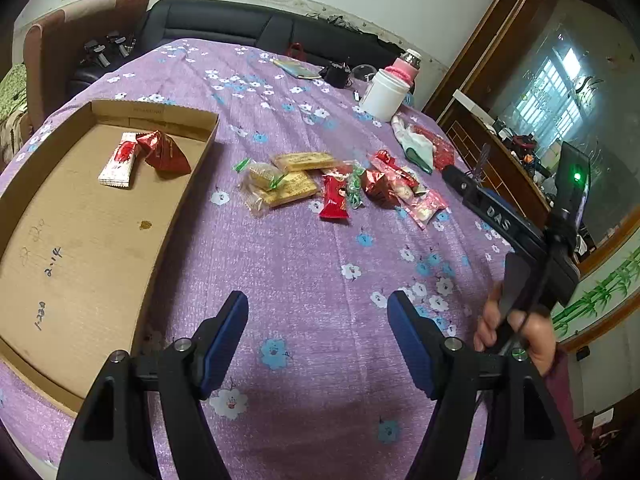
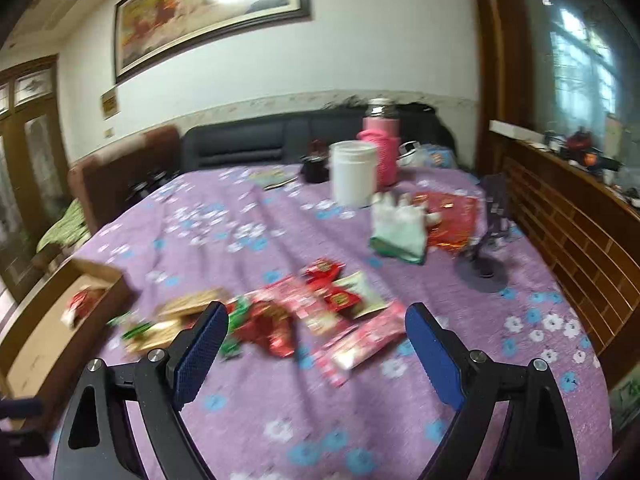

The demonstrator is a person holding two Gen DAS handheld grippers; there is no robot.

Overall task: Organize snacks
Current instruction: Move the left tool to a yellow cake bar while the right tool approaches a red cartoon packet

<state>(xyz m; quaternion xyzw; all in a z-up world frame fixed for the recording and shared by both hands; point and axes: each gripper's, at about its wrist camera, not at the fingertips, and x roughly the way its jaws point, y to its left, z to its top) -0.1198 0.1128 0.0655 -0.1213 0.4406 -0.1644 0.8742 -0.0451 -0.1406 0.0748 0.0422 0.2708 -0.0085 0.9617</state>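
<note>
A shallow cardboard box (image 1: 80,240) lies at the left on the purple flowered cloth; it holds a white-and-red snack pack (image 1: 118,160) and a red foil pack (image 1: 164,152). A pile of loose snacks (image 1: 340,184) lies mid-table: yellow biscuit packs (image 1: 288,188), a red packet (image 1: 334,200), pink and red foil packs. My left gripper (image 1: 318,344) is open and empty, above bare cloth short of the pile. My right gripper (image 2: 316,352) is open and empty, just before the same pile (image 2: 304,316); the box corner (image 2: 100,280) shows at left. The right wrist view is blurred.
A white jar (image 1: 384,94) and a pink bottle (image 1: 404,66) stand at the far side, with a white-green glove (image 2: 400,228), a red bag (image 2: 452,220) and a small stand (image 2: 484,268). A dark sofa (image 1: 240,24) lies behind; a wooden cabinet (image 2: 568,232) at right.
</note>
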